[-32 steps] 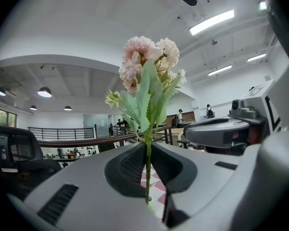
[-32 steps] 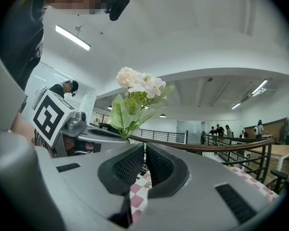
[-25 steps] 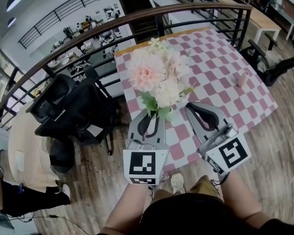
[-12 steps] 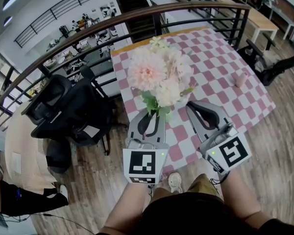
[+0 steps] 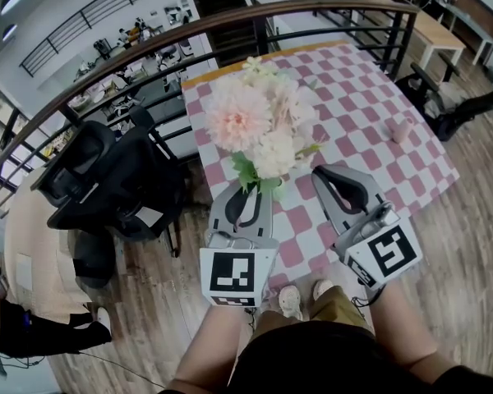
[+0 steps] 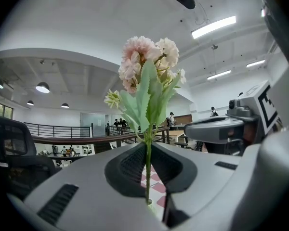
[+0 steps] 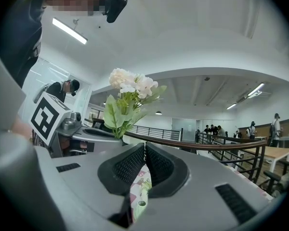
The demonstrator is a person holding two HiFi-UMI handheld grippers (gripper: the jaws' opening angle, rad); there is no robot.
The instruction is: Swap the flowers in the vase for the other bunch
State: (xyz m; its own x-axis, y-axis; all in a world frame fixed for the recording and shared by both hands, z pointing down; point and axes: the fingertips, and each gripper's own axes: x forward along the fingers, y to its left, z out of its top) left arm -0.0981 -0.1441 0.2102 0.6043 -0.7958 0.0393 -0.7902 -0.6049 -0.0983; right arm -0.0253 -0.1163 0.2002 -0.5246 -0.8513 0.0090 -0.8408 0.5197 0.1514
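No legible words, brand names or numbers anywhere.

Only sign-like marks:
- left marker [image 5: 232,273]: black-and-white square code on cube of left gripper [image 5: 253,191], facing up in head view; blocky pattern, not lettering.
- right marker [image 5: 384,254]: same kind of code on cube of right gripper [image 5: 330,175]; shapes loosely letter-like, not text.
- each gripper view shows other gripper's cube with same kind of code.
- white patch [image 5: 151,217] on black chair [image 5: 107,179]: print, if any, too small to tell.

Two grippers, the left gripper [image 5: 248,189] and the right gripper [image 5: 329,174]. Two marker cubes [image 5: 232,273], one per gripper. One bunch of flowers [image 5: 259,125]. One checked table [image 5: 370,89]. One small pink object [image 5: 402,130]. Two shoes [image 5: 292,300].
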